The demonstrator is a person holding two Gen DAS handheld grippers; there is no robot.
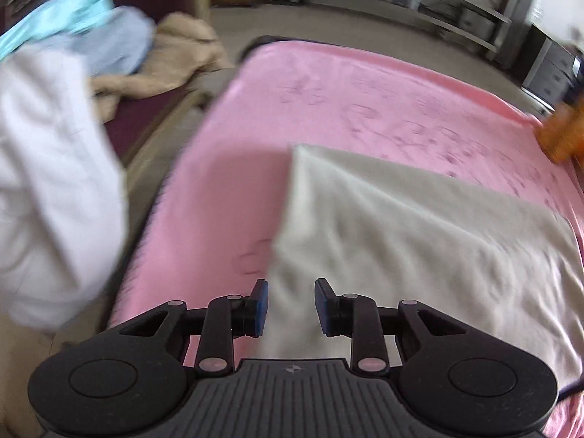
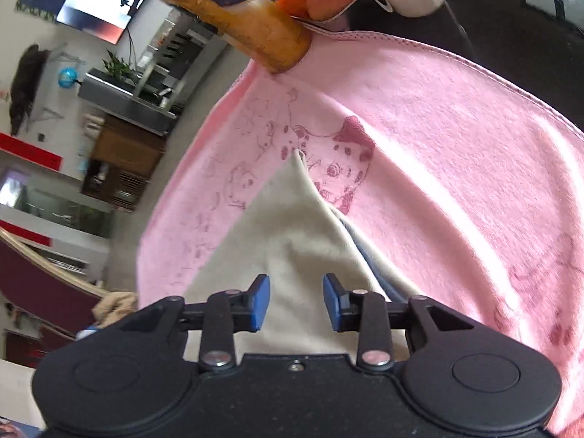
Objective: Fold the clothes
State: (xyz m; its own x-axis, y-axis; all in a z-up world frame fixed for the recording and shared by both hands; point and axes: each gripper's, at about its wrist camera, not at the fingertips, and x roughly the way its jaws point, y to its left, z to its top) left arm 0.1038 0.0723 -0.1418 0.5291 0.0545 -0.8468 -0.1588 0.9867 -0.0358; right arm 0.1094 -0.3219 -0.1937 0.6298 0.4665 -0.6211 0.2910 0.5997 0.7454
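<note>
A cream garment [image 1: 401, 226] lies spread on a pink towel [image 1: 328, 102] that covers the counter, its far corner pointing away and a grey-blue layer showing under its right edge in the right wrist view. The left gripper [image 1: 291, 306] hangs over the garment's near left edge, jaws parted with nothing between the blue pads. The right gripper [image 2: 296, 303] hangs over the near part of the same garment, jaws likewise parted and empty. On the left, off the towel, sits a heap of other clothes: white [image 1: 47, 182], pale blue [image 1: 109, 40] and tan [image 1: 175, 58]. An orange bottle [image 2: 233, 18] stands at the towel's far edge.

The garment looks laid out with at least one layer doubled, so this fits either mid-fold, with both grippers about to take hold, or a fold just released. Any further fold would call for pinching an edge cleanly through all layers, without catching the towel beneath
</note>
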